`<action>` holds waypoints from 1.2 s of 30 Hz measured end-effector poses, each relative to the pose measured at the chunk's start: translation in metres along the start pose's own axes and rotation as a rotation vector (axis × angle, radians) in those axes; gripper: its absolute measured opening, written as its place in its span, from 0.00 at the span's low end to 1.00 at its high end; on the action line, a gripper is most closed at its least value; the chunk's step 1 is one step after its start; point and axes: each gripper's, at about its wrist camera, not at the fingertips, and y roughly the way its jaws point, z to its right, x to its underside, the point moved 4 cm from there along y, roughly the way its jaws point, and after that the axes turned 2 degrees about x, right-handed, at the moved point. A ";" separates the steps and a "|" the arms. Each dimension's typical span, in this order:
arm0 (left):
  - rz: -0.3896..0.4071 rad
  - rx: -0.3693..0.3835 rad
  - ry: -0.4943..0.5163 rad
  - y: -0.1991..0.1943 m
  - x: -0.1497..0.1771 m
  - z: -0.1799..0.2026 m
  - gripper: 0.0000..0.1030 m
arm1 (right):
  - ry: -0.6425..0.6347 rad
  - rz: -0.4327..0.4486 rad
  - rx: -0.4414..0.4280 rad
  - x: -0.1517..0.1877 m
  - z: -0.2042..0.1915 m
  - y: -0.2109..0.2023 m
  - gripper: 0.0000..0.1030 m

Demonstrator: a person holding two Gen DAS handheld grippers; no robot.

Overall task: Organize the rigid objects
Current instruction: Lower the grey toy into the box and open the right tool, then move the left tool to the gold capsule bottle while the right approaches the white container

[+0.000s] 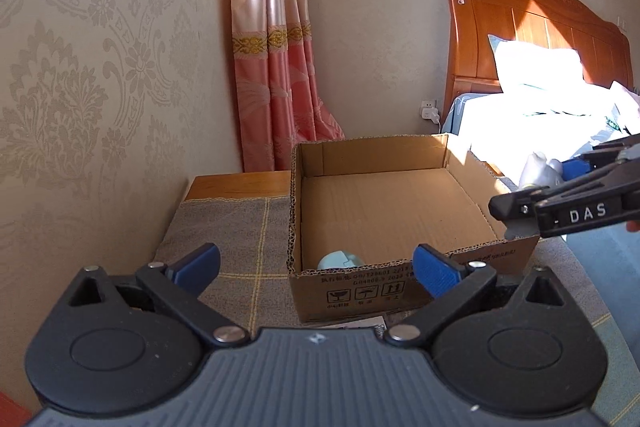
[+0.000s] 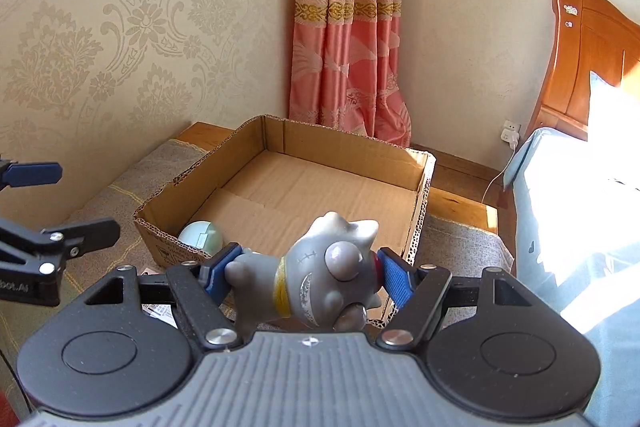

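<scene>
Only the right wrist view shows the right gripper point(image 2: 308, 273) jaws clamping a grey bulging-eyed toy figure point(image 2: 320, 275) just before the open brown cardboard box point(image 2: 352, 147), while the left gripper point(image 1: 316, 265) jaws gape wide and empty before a pale green round object point(image 1: 340, 261) in the box's near corner.

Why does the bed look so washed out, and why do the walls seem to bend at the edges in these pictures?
Left wrist view: sunlight blows the pillow and bedding out to white, while the cardboard box stays evenly lit. Right wrist view: the same glare whitens the bed; the grey toy is sharp. Both views: fisheye lenses curve the walls and darken the corners.
</scene>
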 end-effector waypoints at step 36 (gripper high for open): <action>-0.085 -0.034 0.003 -0.028 0.050 -0.004 0.99 | 0.094 -0.051 -0.023 0.018 0.009 0.007 1.00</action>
